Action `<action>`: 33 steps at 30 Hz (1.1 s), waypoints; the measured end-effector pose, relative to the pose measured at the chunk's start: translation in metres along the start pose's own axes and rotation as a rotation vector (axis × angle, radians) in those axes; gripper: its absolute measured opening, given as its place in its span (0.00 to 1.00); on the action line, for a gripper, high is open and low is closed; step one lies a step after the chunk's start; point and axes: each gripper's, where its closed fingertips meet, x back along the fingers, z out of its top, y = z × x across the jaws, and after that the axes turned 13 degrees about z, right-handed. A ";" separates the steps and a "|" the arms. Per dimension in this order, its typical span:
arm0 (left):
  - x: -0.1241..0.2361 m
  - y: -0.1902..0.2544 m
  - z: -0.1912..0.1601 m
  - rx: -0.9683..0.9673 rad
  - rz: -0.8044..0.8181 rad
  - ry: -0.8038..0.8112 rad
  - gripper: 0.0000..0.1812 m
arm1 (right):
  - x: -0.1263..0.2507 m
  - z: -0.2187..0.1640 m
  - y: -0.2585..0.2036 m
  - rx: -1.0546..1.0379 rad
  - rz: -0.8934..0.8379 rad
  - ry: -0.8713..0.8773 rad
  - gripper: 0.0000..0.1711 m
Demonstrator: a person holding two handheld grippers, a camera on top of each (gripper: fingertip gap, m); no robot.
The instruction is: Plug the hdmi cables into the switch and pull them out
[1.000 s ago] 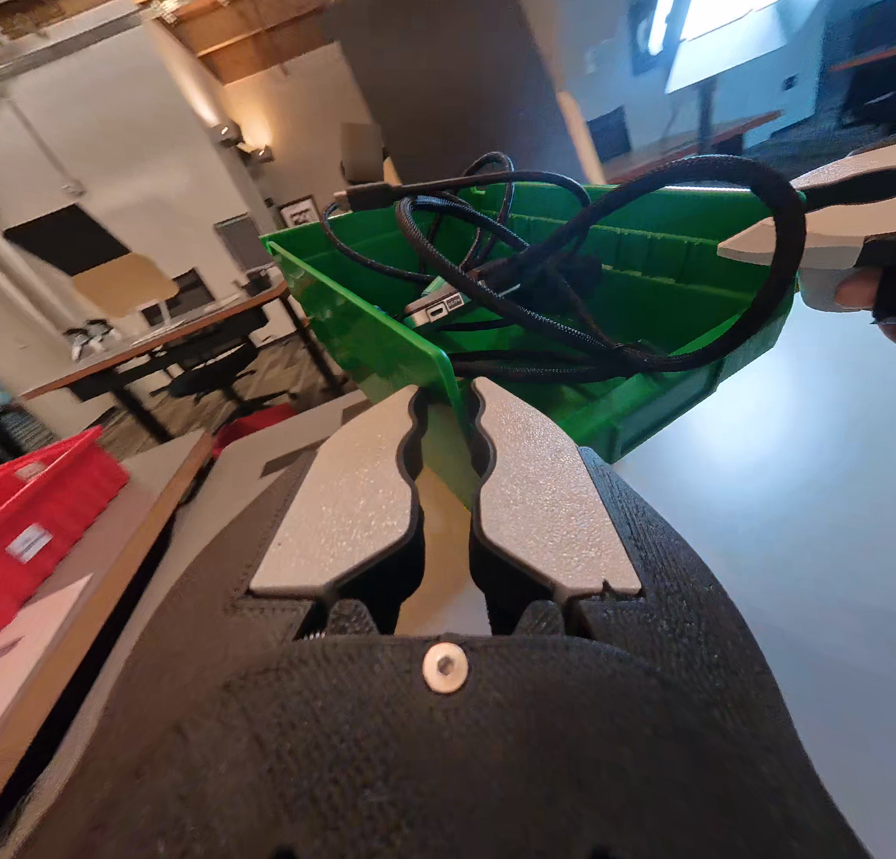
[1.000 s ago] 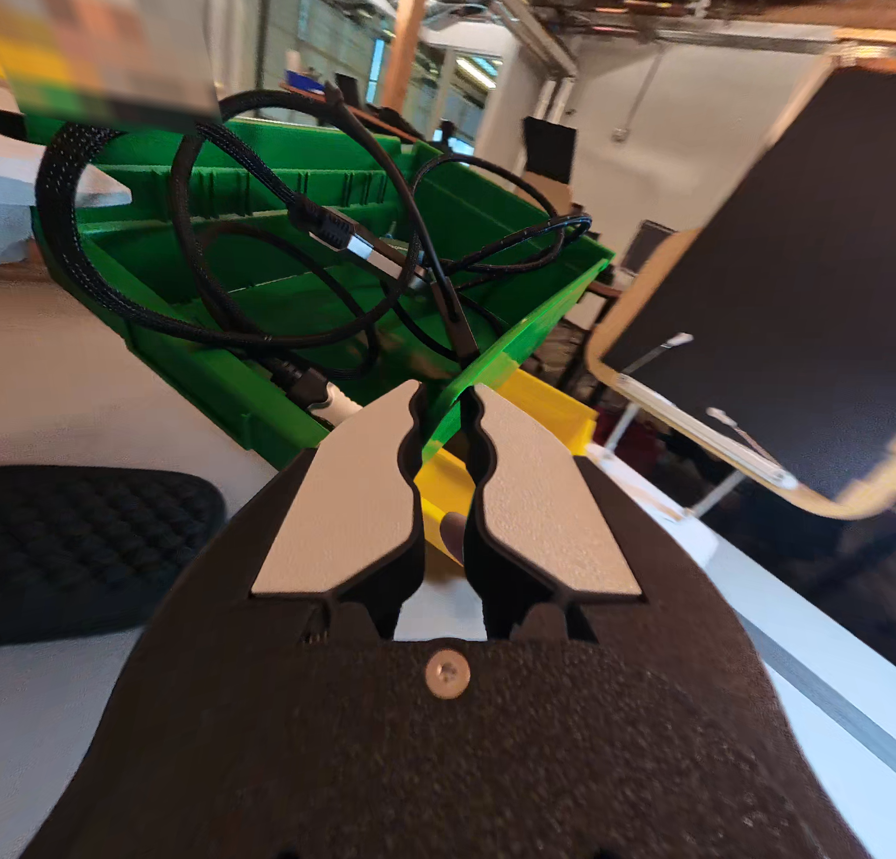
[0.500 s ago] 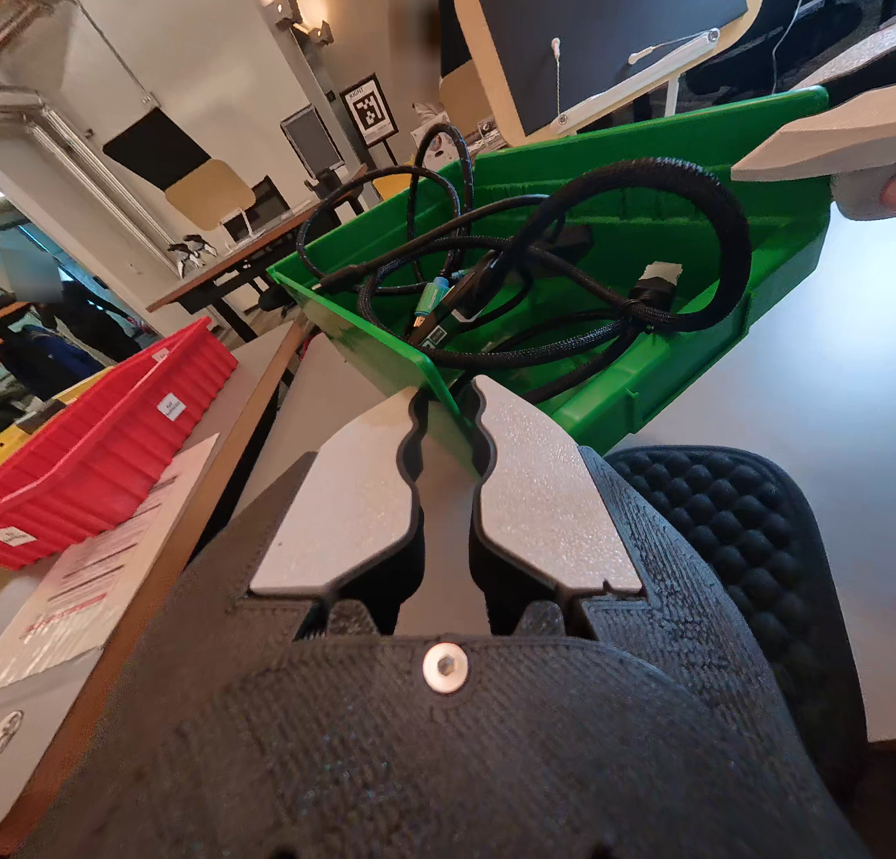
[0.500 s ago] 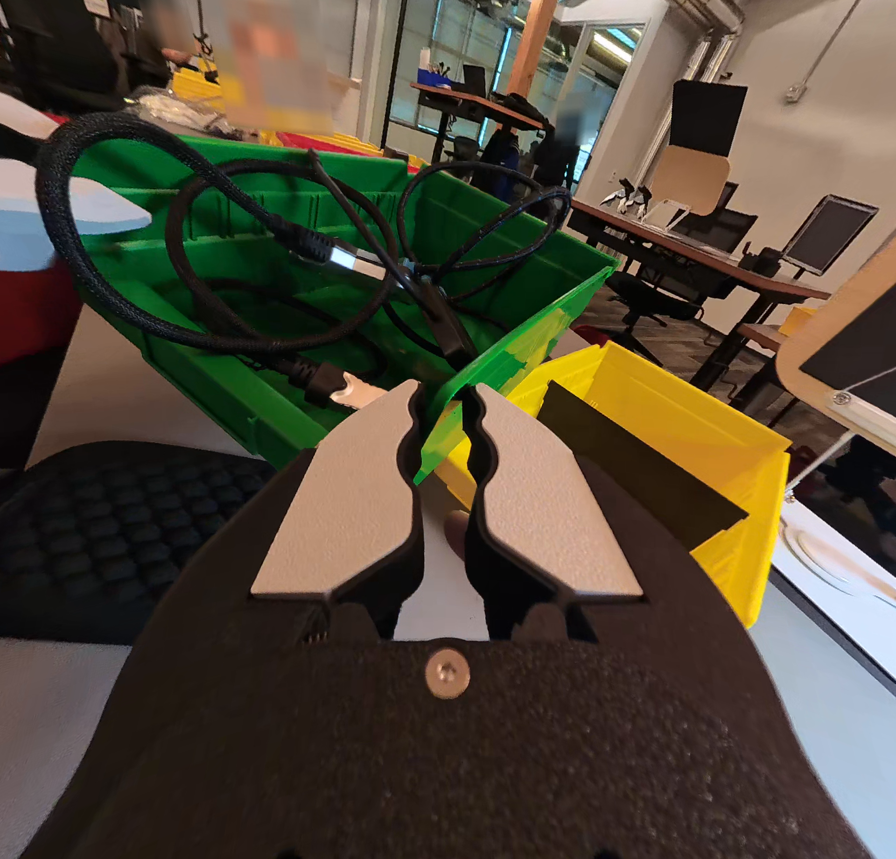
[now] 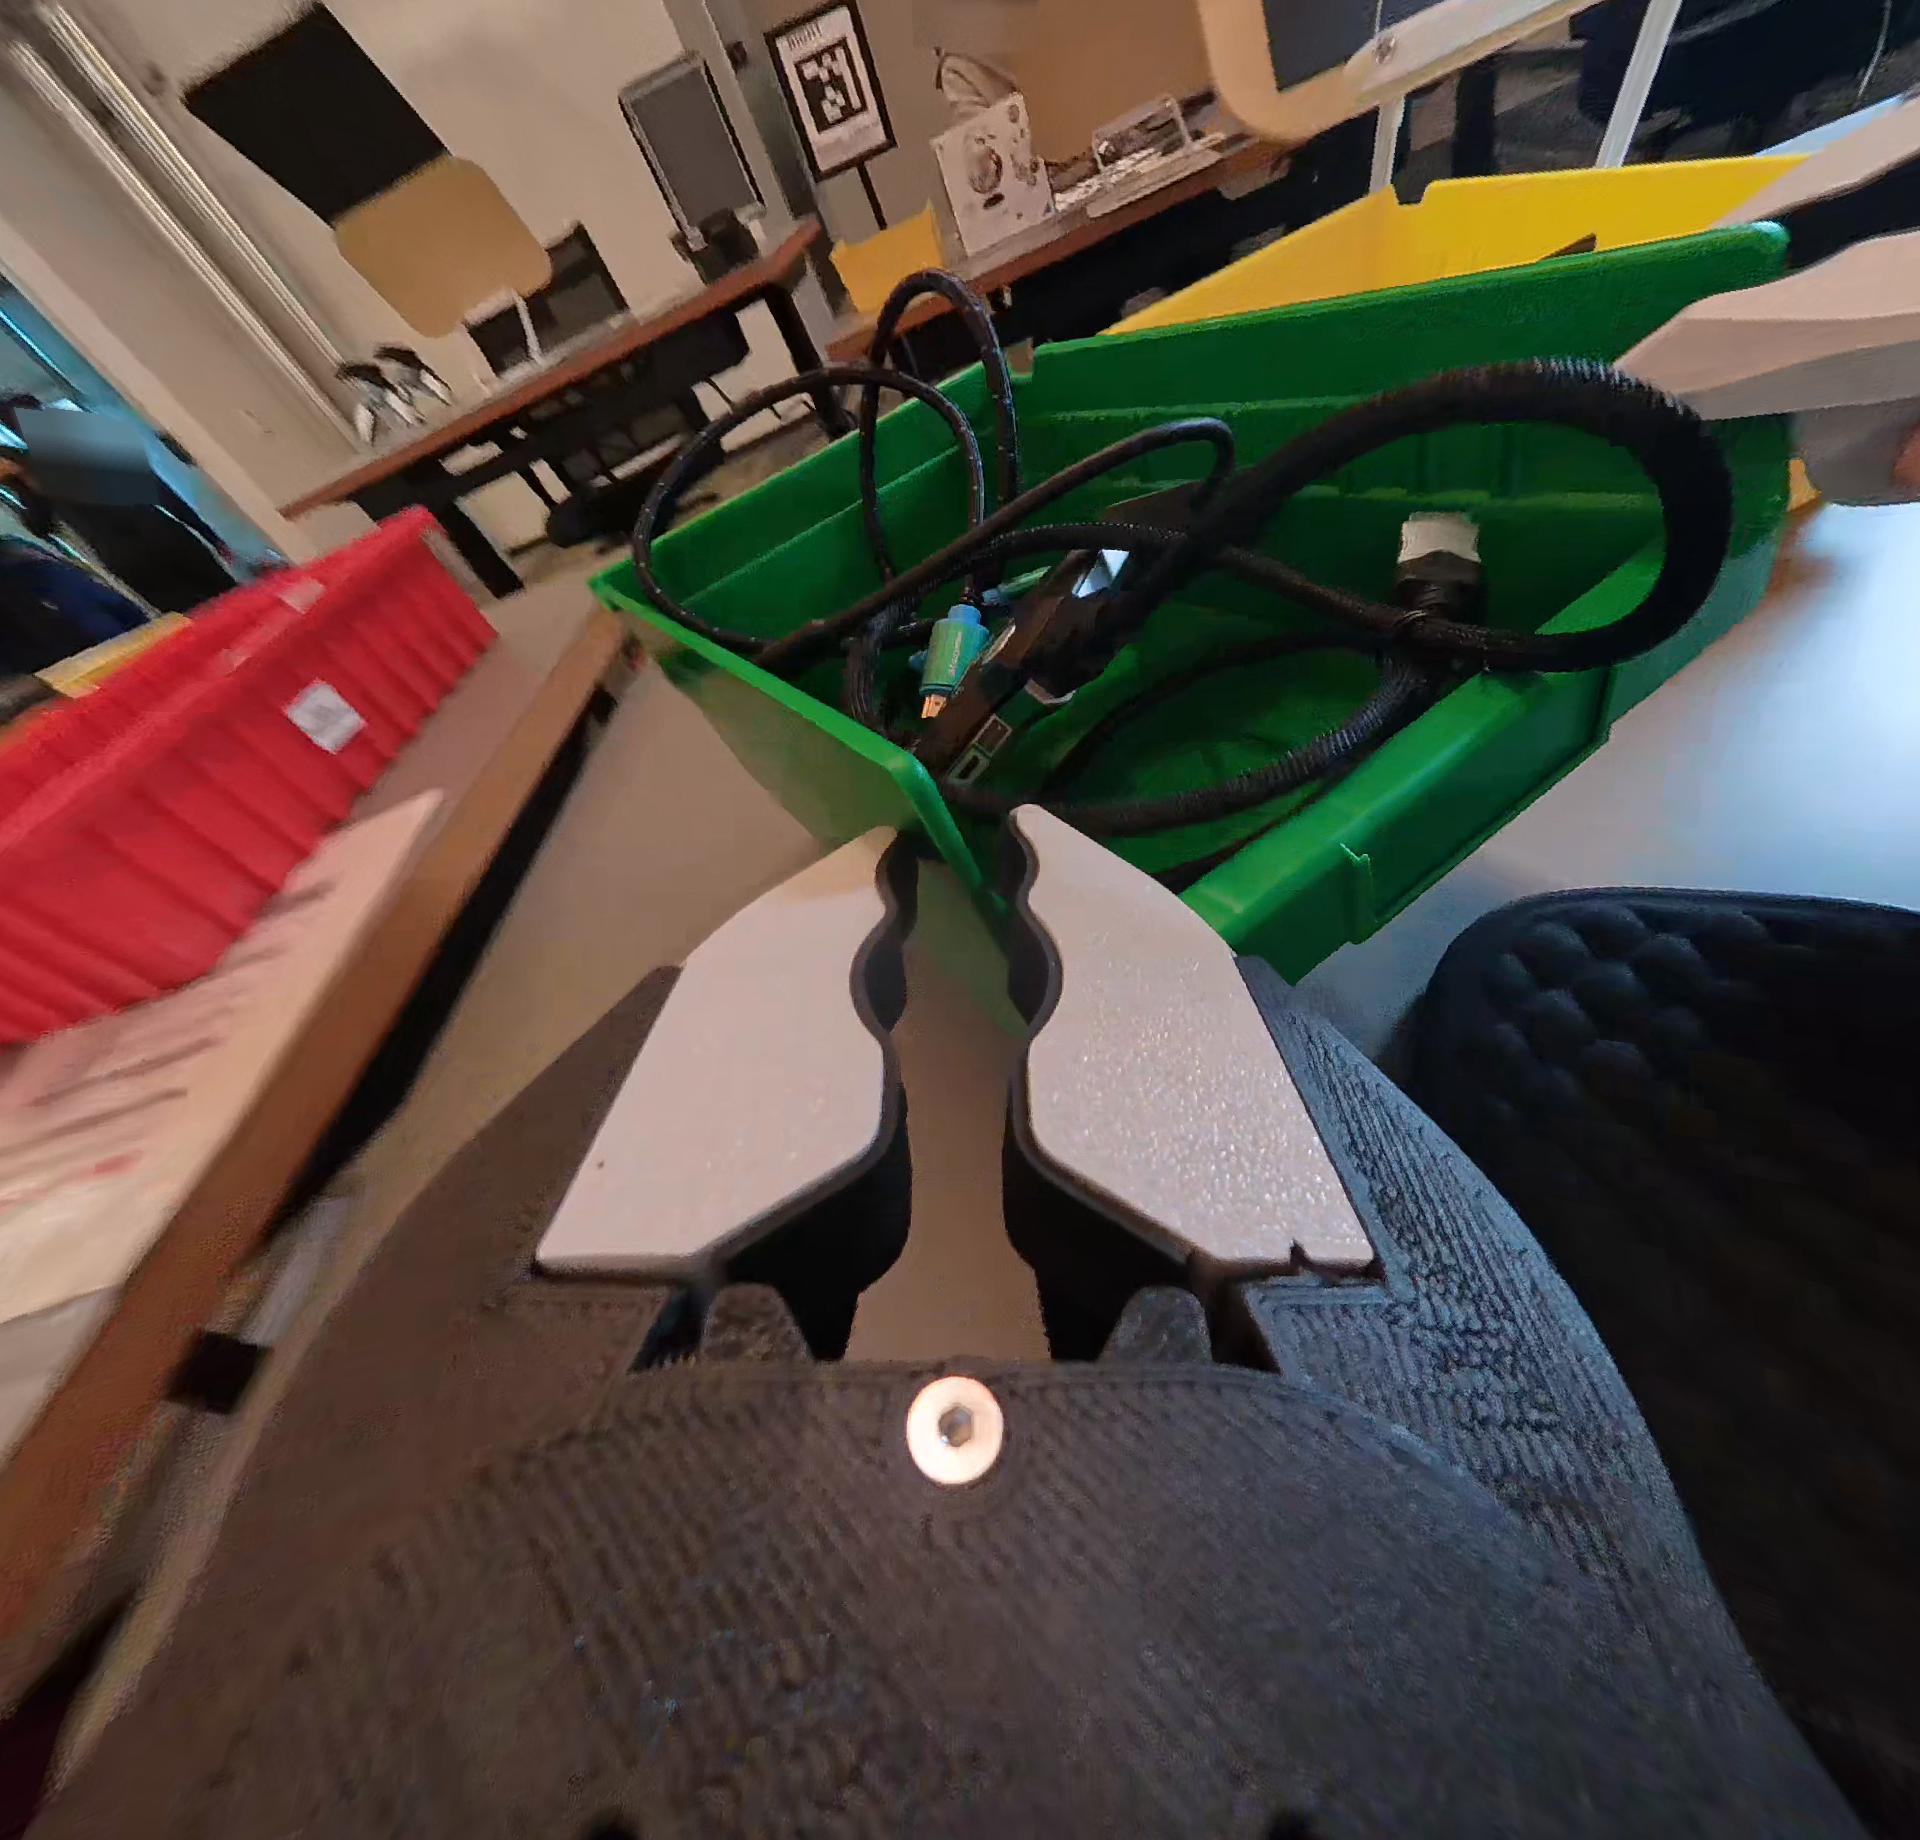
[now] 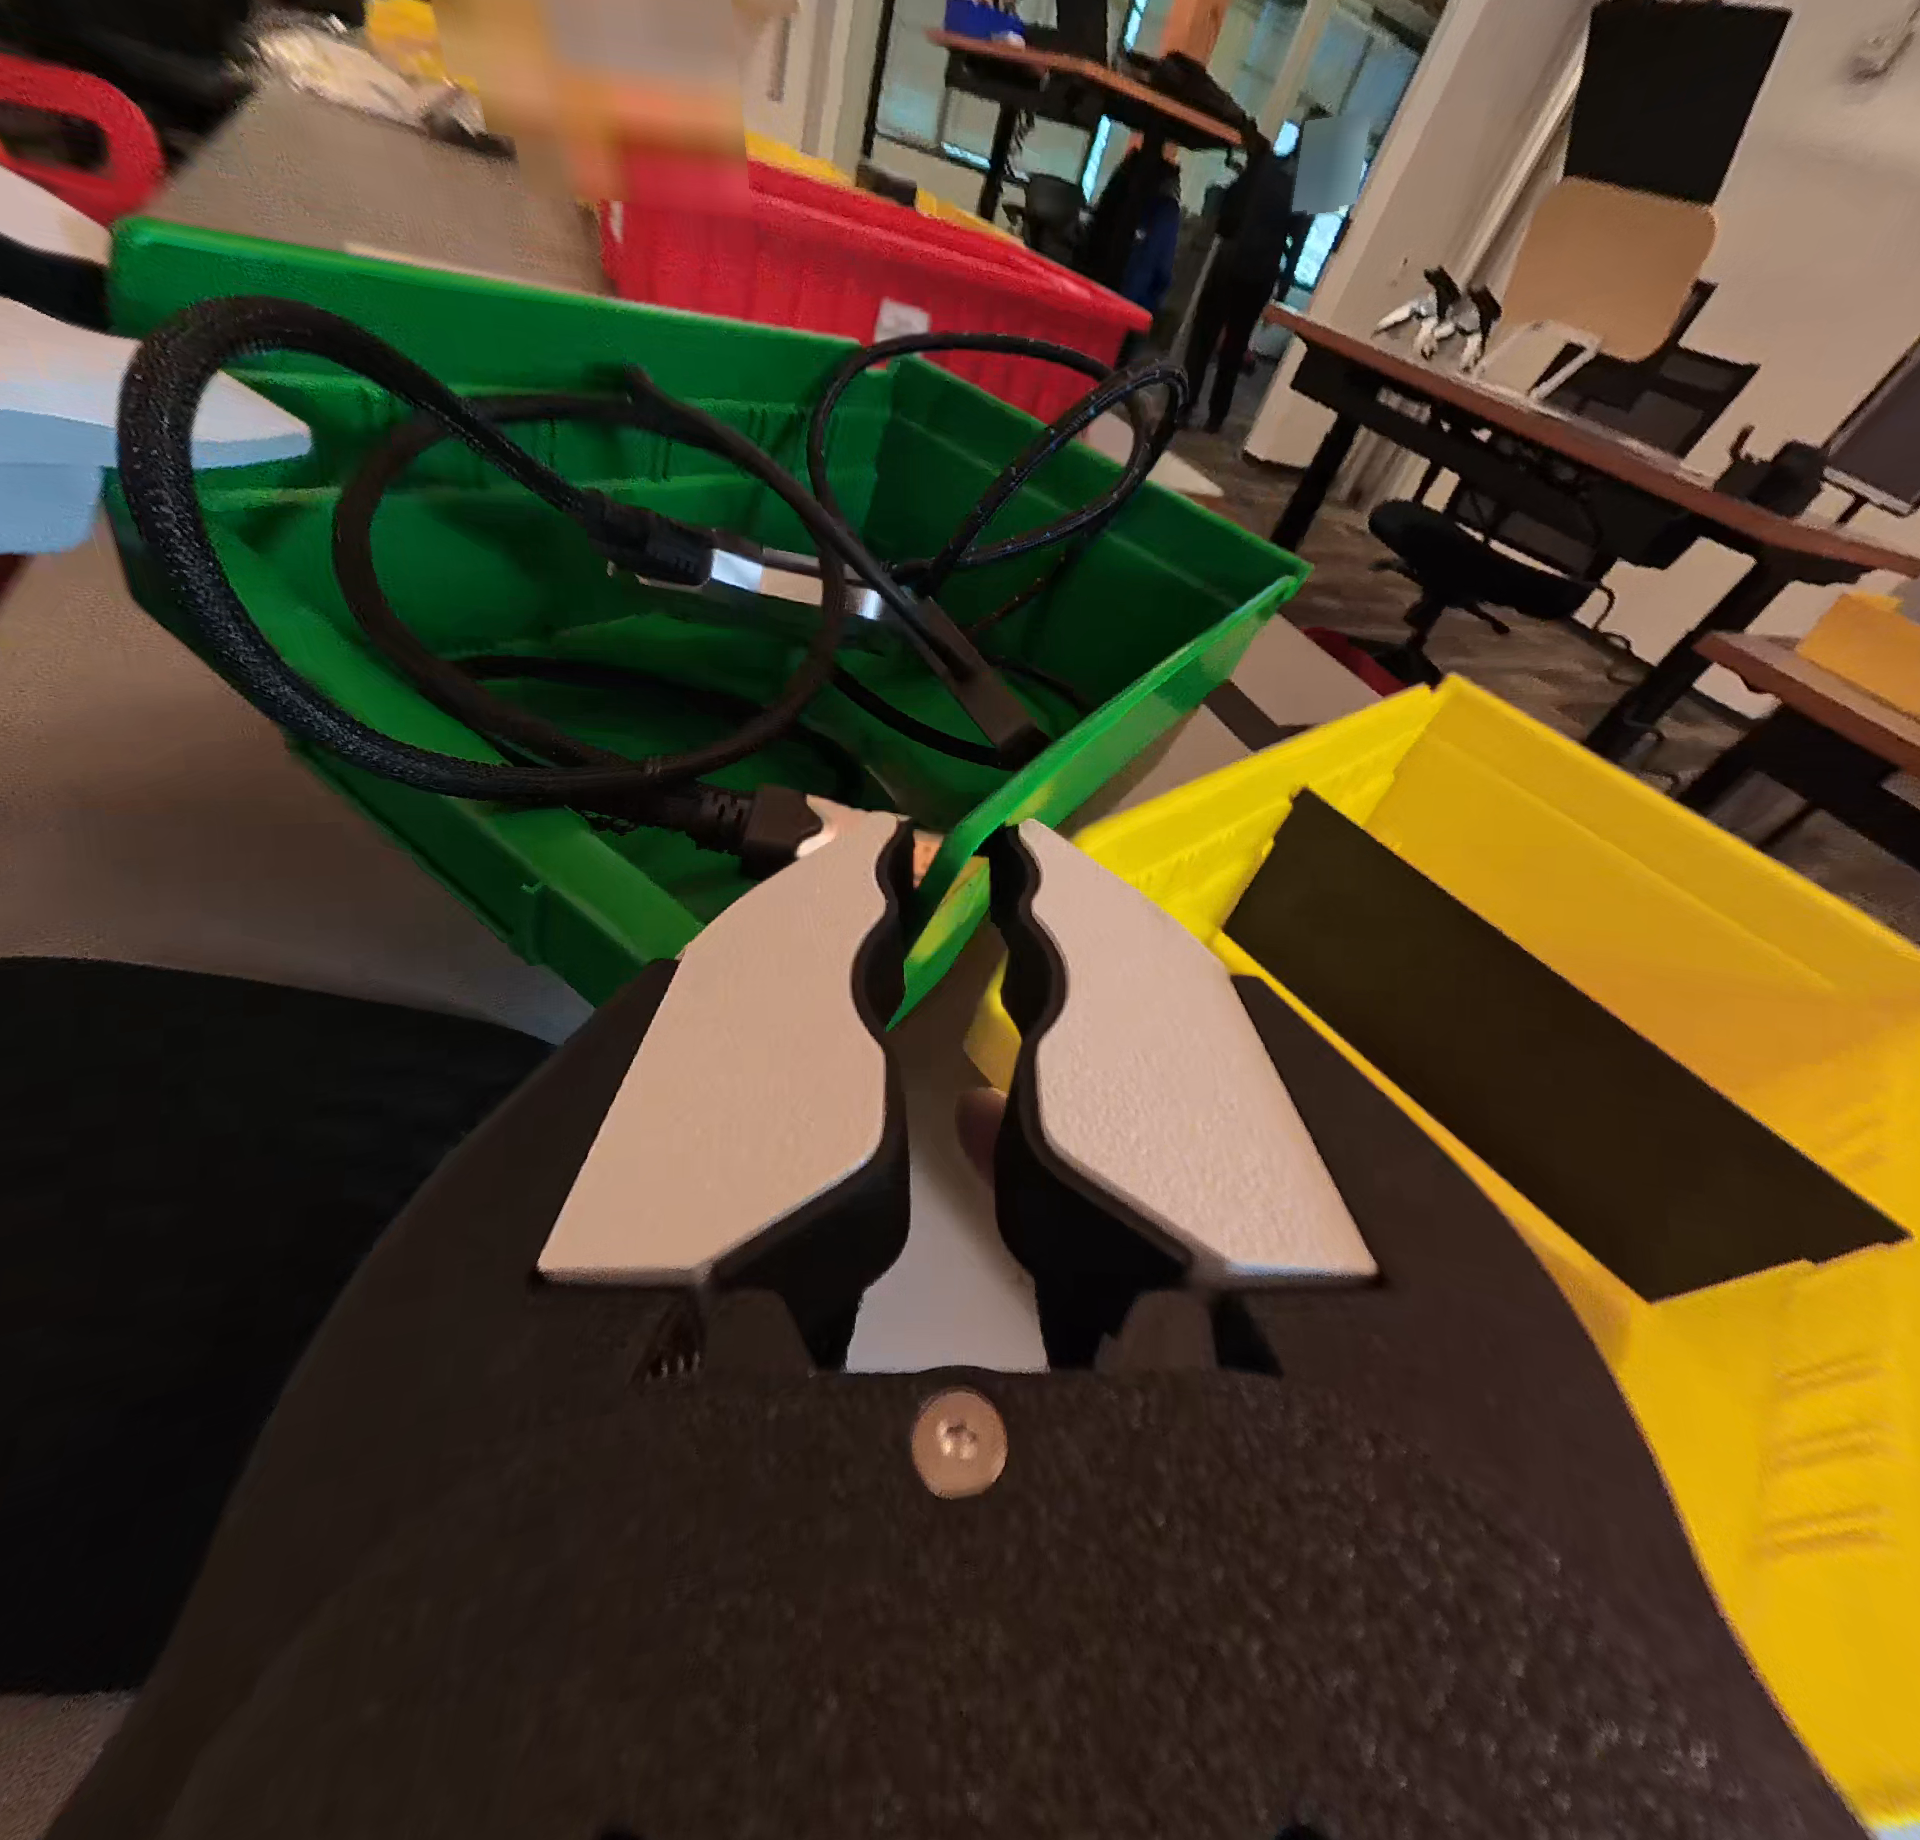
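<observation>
A green bin (image 5: pixel 1299 886) holds a tangle of black braided cables (image 5: pixel 1558 647) and a small dark box with ports (image 5: pixel 977 730). My left gripper (image 5: pixel 956 845) is shut on the bin's near corner wall. My right gripper (image 6: pixel 956 845) is shut on the opposite corner wall of the same bin (image 6: pixel 1091 751). The bin hangs tilted between the two, close above the table. The cables (image 6: pixel 468 741) loop over its rim, and a black plug (image 6: pixel 769 824) lies near my right fingers. A silver piece (image 6: pixel 790 585) lies among them. Each gripper's tip shows at the other view's edge.
A black dimpled mat (image 5: pixel 1714 1115) lies on the pale table under the bin's near side; it also shows in the right wrist view (image 6: pixel 208 1219). A yellow bin (image 6: pixel 1766 1427) with a black sheet (image 6: pixel 1507 1042) stands to the right. A red bin (image 5: pixel 208 730) stands on the left.
Both grippers have kept their hold and brought the green bin down from a steep tilt toward level. The cables have slid about inside it. The yellow bin and mat have come into view.
</observation>
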 end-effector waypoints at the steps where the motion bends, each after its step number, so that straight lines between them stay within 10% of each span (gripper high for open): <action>1: -0.013 0.004 -0.010 0.034 -0.018 -0.011 0.08 | -0.001 -0.007 0.003 -0.001 -0.020 -0.020 0.08; 21: -0.083 0.160 0.002 -0.110 -0.421 -0.007 0.07 | 0.138 -0.083 0.014 -0.035 -0.406 -0.223 0.14; 30: -0.061 0.145 -0.004 -0.060 -0.312 -0.046 0.09 | 0.113 -0.092 0.048 -0.087 -0.319 -0.225 0.10; 33: -0.046 0.111 0.026 -0.107 -0.074 0.101 0.25 | 0.096 -0.107 0.059 -0.150 -0.278 -0.357 0.18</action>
